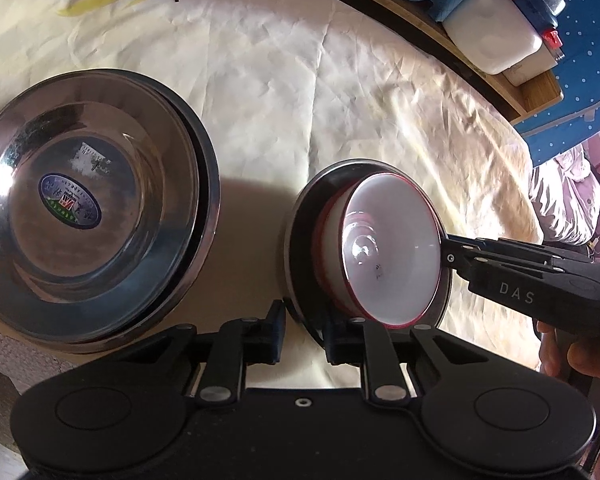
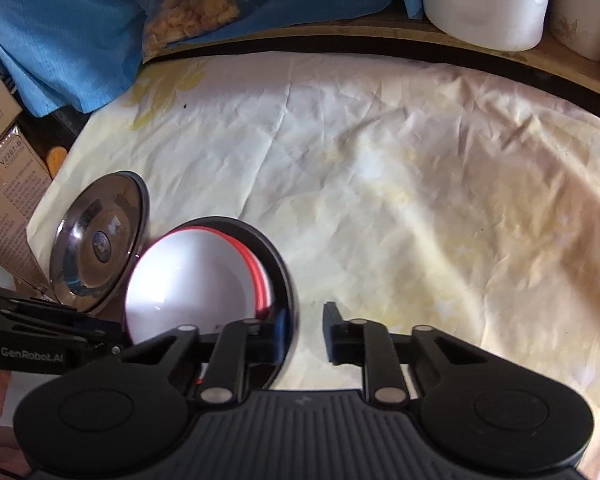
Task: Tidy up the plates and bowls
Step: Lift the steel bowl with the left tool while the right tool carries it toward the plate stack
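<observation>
Both tongs [image 1: 304, 324] [image 2: 306, 336] apparently open.

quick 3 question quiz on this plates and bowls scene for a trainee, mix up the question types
1. True or false: the left gripper and the right gripper both have their jaws open.
2. The white bowl rests in: A) the small steel dish; B) the stack of large steel plates; C) directly on the cloth.
3. Fill in: the white bowl's rim is ___.

Key: 1 true; 2 A; 3 red.
</observation>
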`<control>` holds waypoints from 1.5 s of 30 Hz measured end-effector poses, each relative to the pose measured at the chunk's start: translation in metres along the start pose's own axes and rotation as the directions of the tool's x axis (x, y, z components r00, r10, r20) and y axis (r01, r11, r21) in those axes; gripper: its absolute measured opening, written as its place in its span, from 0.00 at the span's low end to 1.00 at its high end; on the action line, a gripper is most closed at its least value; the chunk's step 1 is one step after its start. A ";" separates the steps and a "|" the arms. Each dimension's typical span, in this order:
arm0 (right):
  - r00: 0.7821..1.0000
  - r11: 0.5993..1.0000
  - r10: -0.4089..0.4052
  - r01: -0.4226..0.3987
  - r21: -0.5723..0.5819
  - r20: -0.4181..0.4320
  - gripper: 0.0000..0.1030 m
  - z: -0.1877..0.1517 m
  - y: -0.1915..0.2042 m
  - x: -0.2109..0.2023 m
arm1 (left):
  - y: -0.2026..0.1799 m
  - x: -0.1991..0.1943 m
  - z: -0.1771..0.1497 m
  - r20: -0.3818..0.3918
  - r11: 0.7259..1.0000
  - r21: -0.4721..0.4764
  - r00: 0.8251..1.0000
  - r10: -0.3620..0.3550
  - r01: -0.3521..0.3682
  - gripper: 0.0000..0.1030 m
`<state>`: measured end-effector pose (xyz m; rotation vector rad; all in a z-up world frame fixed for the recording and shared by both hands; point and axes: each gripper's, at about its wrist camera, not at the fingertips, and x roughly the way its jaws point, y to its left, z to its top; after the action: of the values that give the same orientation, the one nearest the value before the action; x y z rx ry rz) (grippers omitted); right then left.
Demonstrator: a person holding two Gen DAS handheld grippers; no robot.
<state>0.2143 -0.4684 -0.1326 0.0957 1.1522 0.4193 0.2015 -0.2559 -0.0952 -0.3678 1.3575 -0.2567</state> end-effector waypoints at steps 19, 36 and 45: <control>1.000 0.997 0.023 -0.023 0.069 -0.006 0.08 -0.001 -0.003 0.002 | 0.001 0.002 0.001 -0.001 1.000 0.001 1.000 -0.008 0.008 0.19; 0.999 0.995 -0.024 0.019 0.099 0.043 0.08 -0.016 0.004 -0.007 | -0.003 0.007 0.002 -0.021 0.999 0.050 1.000 0.008 -0.007 0.16; 0.999 0.993 -0.027 0.022 0.120 0.046 0.08 -0.017 0.001 -0.012 | -0.004 0.006 0.003 -0.021 0.998 0.064 1.000 -0.009 0.010 0.16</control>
<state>0.1942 -0.4747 -0.1289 0.1948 1.1297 0.3246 0.2057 -0.2617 -0.0987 -0.3191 1.3652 -0.3120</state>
